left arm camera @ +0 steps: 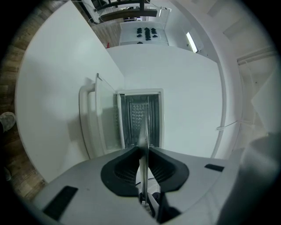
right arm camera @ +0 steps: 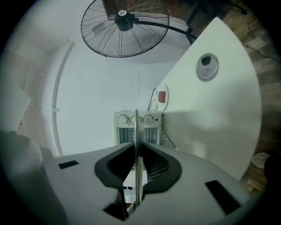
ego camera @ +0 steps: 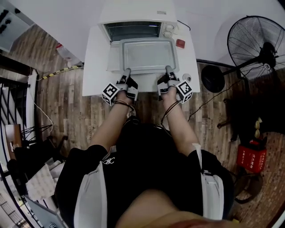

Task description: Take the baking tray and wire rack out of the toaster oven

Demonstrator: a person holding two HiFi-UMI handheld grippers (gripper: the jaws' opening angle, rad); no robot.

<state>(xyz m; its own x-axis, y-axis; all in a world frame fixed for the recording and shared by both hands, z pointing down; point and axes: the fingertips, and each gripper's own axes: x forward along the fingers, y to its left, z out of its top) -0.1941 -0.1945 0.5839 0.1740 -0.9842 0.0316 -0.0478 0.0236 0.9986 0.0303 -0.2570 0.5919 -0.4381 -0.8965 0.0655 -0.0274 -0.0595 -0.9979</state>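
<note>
Grey rectangular metal baking tray [ego camera: 149,54] blocks front of white toaster oven [ego camera: 133,20]. Bare strip of white table [ego camera: 95,67] left. Small red-topped object [ego camera: 180,43] right. Black pedestal fan [ego camera: 262,46] beyond table's right edge.

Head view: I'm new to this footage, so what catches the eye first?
The baking tray lies before the open toaster oven, the left gripper and right gripper each shut on its near edge. A floor fan stands at right.
</note>
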